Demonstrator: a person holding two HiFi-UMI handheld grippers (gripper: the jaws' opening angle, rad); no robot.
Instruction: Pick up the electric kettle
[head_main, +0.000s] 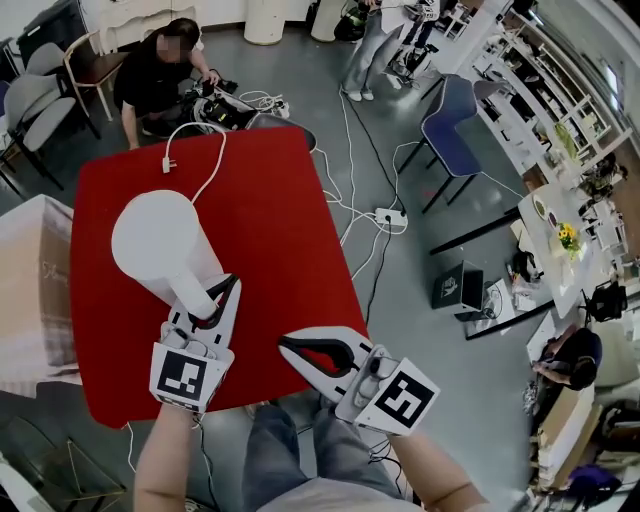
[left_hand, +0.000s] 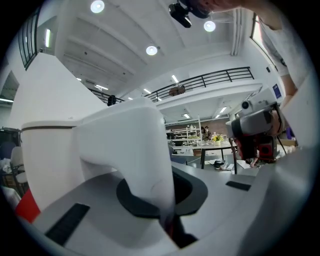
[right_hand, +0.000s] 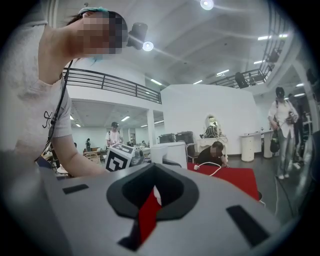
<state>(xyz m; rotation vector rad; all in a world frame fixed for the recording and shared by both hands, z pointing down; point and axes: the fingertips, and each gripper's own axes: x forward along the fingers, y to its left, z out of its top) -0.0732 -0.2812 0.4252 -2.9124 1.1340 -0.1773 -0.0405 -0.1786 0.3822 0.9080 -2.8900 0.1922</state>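
left gripper (head_main: 228, 285) jaws clamped on the handle (left_hand: 135, 150) of the electric kettle (head_main: 155, 235), standing on the red surface (head_main: 280, 230). right gripper (head_main: 288, 346) jaws together, empty. risk: one-sided hold, kettle may tip on lifting; cord (head_main: 217, 165) may drag.

Smooth, matt white plastic is being shown on the electric kettle (head_main: 160, 240), centre left. A matt red cloth (head_main: 280, 220) is being displayed beneath it. A smooth grey floor (head_main: 420, 290) is being seen at right.
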